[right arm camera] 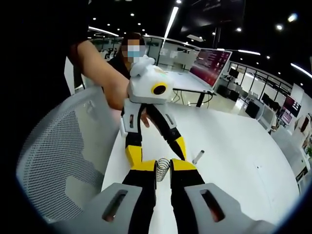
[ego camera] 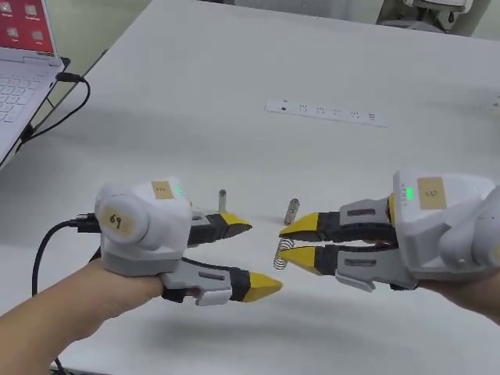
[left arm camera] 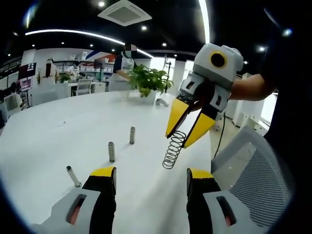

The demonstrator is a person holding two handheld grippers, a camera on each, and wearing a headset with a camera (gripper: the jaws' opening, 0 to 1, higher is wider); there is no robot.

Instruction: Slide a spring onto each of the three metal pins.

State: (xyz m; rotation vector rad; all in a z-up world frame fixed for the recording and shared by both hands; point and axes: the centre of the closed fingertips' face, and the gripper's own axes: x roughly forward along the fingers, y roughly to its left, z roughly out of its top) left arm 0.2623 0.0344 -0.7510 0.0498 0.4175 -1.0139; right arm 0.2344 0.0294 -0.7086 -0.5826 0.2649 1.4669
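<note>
Clamping a coiled wire spring (left arm camera: 173,148) between its yellow wedge-shaped tips, the right tool (ego camera: 287,244) hangs above the smooth white desk (ego camera: 234,117). The left tool (ego camera: 264,257) gapes, holding nothing. On the desk stand a bare metal pin (left arm camera: 73,175), a near sleeved pin (left arm camera: 111,152) and a far sleeved pin (left arm camera: 132,135), each of the latter wrapped by a spring.

The desk (ego camera: 234,78) is smooth, matt white. The spring (left arm camera: 173,148) is bright coiled metal wire. At eight o'clock from it, the pin (left arm camera: 73,176) is dull grey metal. The left claw (ego camera: 262,258) and right claw (ego camera: 291,246) have matt white plastic shells and smooth yellow tips.
</note>
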